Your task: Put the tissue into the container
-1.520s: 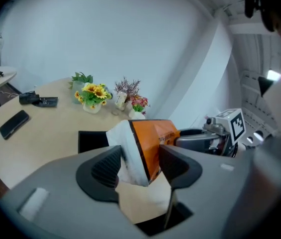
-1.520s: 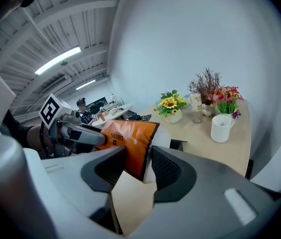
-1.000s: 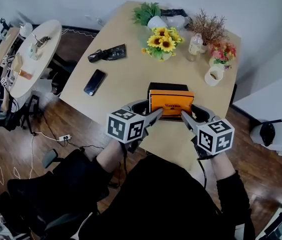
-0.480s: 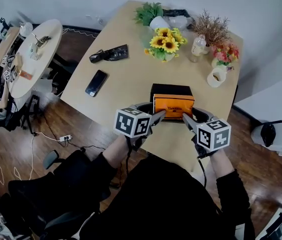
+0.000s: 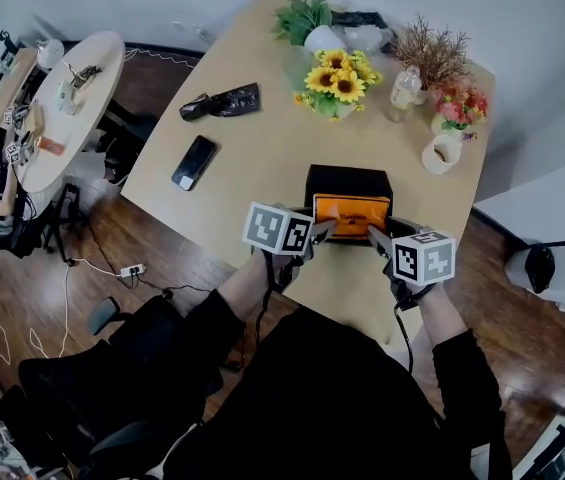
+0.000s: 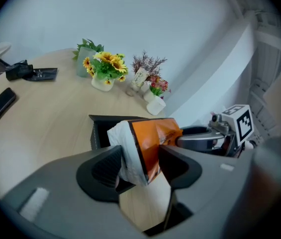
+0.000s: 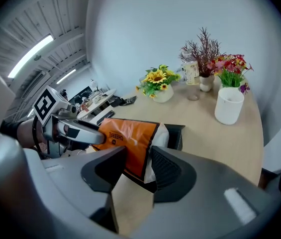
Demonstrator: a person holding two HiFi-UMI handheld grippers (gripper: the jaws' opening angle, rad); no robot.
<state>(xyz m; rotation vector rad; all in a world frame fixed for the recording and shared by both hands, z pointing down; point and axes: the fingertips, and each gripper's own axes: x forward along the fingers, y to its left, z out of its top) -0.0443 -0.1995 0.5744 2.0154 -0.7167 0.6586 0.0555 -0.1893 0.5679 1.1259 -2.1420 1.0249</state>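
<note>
An orange tissue pack (image 5: 352, 213) with white ends hangs between my two grippers, above the near edge of the black open container (image 5: 348, 179) on the wooden table (image 5: 252, 158). The left gripper (image 5: 320, 232) is shut on the pack's left end, the right gripper (image 5: 374, 235) on its right end. In the left gripper view the tissue pack (image 6: 149, 143) sits between the jaws of the left gripper (image 6: 140, 166), with the container (image 6: 99, 129) just behind. In the right gripper view the right gripper (image 7: 138, 166) pinches the tissue pack (image 7: 128, 137) in front of the container (image 7: 175, 133).
A vase of sunflowers (image 5: 338, 78), a small bottle (image 5: 406, 88), dried and pink flowers, and a white mug (image 5: 441, 154) stand at the table's far side. A black phone (image 5: 192, 162) and a black pouch (image 5: 220, 102) lie at the left. The table edge runs close below the grippers.
Both grippers have drawn closer together in the head view and shifted slightly away from me, with the tissue pack still held between them over the container's near edge.
</note>
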